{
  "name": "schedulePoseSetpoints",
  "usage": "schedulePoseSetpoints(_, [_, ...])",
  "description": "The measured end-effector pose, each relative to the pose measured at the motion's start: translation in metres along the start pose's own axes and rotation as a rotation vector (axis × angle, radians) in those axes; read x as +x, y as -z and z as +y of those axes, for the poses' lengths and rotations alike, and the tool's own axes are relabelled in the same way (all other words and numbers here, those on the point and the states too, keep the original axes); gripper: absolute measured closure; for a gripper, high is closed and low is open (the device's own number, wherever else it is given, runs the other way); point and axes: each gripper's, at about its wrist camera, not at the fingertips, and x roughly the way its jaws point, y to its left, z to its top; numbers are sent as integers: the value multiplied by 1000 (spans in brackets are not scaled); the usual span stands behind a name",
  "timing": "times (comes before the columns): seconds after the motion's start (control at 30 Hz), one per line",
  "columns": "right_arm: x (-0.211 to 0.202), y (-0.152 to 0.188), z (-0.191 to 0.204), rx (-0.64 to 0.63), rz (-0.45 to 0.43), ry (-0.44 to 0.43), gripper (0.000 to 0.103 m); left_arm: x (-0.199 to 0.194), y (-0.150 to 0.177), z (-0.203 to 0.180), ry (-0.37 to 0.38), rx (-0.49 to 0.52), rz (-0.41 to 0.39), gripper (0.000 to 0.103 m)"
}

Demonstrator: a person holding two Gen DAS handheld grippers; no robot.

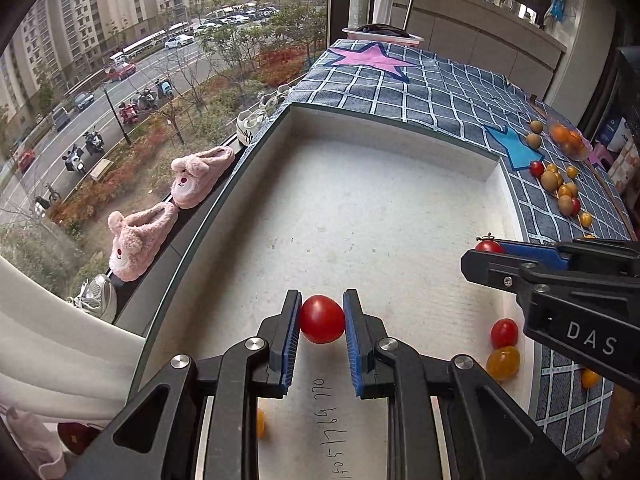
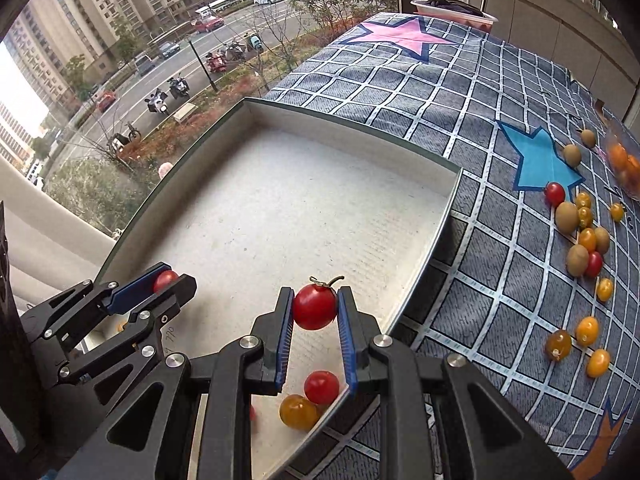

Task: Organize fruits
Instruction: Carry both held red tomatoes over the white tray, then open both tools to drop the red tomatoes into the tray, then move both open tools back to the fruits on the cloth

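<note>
Left gripper (image 1: 322,320): black jointed arms, ribbed blue pads; jaws drawn in tight on a smooth, round red cherry tomato (image 1: 322,319) held over the tray.
Right gripper (image 2: 315,307): same build, pinching a stemmed red tomato (image 2: 315,306) with a curled dry stalk, above the tray's near right corner.
Tray (image 2: 352,130): shallow rectangular box, white grainy floor, thin dark-edged walls.
Fruit in tray: one red tomato (image 2: 321,387) touching a glossy orange-yellow one (image 2: 298,412) in the near right corner.
Loose fruit (image 2: 580,236): red and yellow cherry tomatoes and dull brown oval fruits scattered right of the tray.
Cloth (image 2: 400,92): grey-blue weave, pale grid lines, pink star (image 2: 404,34) beyond the tray, blue star (image 2: 540,160) to its right.
Writing: white "DAS" on the right gripper's black body (image 1: 592,340); handwritten digits on the tray floor (image 1: 326,424), not surely readable.
Slippers (image 1: 172,208): pink, fluffy, left of the tray.
</note>
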Motion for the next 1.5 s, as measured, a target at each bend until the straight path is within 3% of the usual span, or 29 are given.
schedulePoseSetpoints(0.13, [15, -2, 2, -10, 40, 16, 80, 5, 1, -4, 1, 4, 15, 80])
schedulePoseSetpoints(0.5, [17, -8, 3, -13, 42, 11, 78, 6, 2, -8, -20, 18, 12, 80])
schedulePoseSetpoints(0.6, [14, -8, 1, -7, 35, 16, 70, 6, 2, -7, -19, 18, 15, 79])
schedulePoseSetpoints(0.7, [4, -10, 0, -1, 12, 13, 56, 6, 2, -7, -14, 23, 22, 78])
schedulePoseSetpoints(0.8, [-9, -11, -1, 8, -18, 4, 47, 1, 3, -5, -16, 14, -9, 19])
schedulePoseSetpoints(0.87, [-19, -11, -4, 21, -40, -3, 39, -8, 4, -5, -23, 15, -50, 19])
schedulePoseSetpoints(0.97, [-32, -9, -12, 44, -71, -12, 25, -12, 4, -5, 0, 12, -35, 19])
schedulePoseSetpoints(1.13, [-57, 9, -33, 89, -113, -1, 24, -28, 4, -16, 5, 37, -55, 19])
schedulePoseSetpoints(1.5, [-90, 77, -108, 235, -109, 61, 24, -57, 10, -76, 42, 156, -83, 19])
